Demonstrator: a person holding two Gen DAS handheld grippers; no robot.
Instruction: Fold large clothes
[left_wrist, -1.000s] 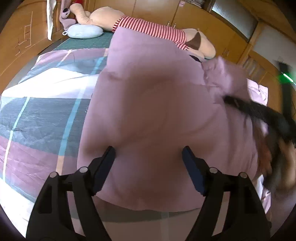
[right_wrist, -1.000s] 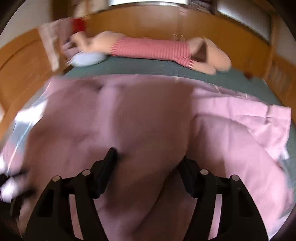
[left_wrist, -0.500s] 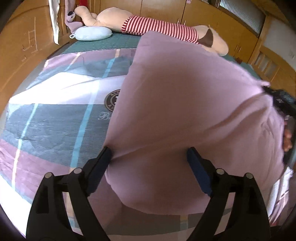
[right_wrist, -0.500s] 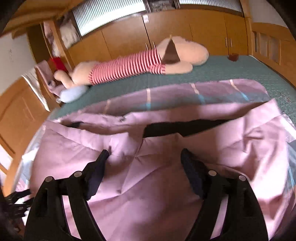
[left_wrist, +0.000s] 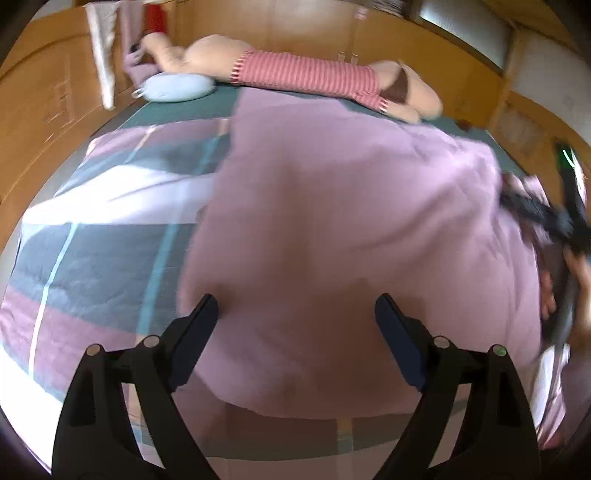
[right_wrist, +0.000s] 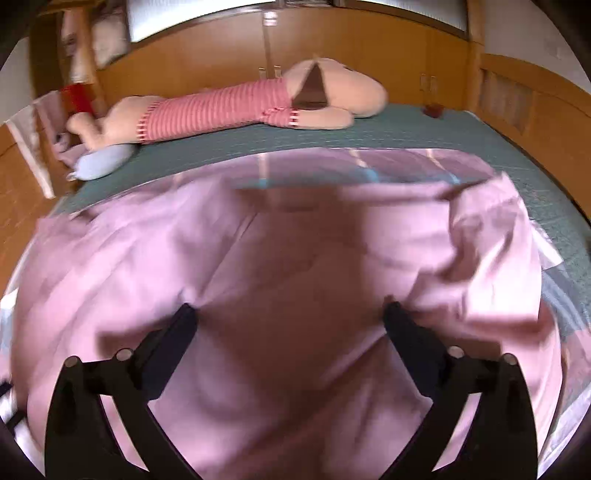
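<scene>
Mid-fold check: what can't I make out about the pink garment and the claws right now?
- Large pink cloth garment: both views motion-blurred; sleeves and collar unreadable.
- Its near hem: hidden below the right claw, right wrist view.
- Right claw in left wrist view: blurred, cut off by the edge.

The garment (left_wrist: 332, 229) lies on the bed (left_wrist: 92, 258), plush toy (left_wrist: 295, 70) behind.

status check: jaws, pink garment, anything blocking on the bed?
Left gripper and right gripper open, jaws just widened, nothing pinched. Pink garment spread on the quilt, unfolded. Plush toy lies far back, clear of it.
</scene>
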